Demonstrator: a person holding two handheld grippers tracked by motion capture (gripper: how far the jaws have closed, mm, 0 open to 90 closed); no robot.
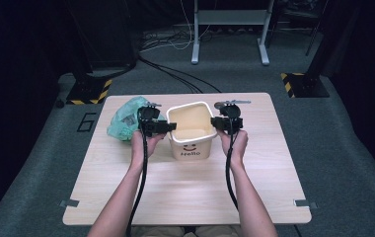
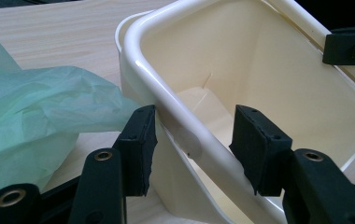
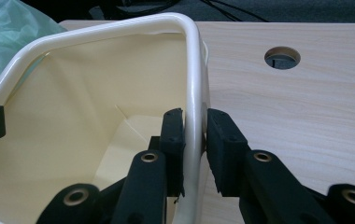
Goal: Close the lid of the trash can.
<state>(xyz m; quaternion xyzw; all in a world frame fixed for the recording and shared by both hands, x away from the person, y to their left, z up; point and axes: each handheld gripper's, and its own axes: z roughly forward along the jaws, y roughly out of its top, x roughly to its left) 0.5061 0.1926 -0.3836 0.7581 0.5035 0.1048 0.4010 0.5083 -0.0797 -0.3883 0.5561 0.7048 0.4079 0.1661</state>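
A cream plastic bin (image 1: 190, 143) with a smiley and "hello" on its front stands upright at the middle of the table, and nothing shows inside it. My left gripper (image 1: 169, 127) straddles its left rim. In the left gripper view (image 2: 194, 144) the jaws stand apart with the rim (image 2: 166, 102) between them, the outer pad (image 2: 138, 144) against the rim and the inner pad (image 2: 259, 149) off it. My right gripper (image 1: 215, 123) is at the right rim. In the right gripper view (image 3: 195, 140) its pads clamp the rim (image 3: 192, 70), one inside and one outside.
A crumpled pale green plastic bag (image 1: 124, 118) lies on the wooden table (image 1: 185, 197) just left of the bin, close behind my left gripper. A round cable hole (image 3: 282, 57) sits in the tabletop beyond the right gripper. Cables and a grey stand (image 1: 230, 29) are on the floor behind.
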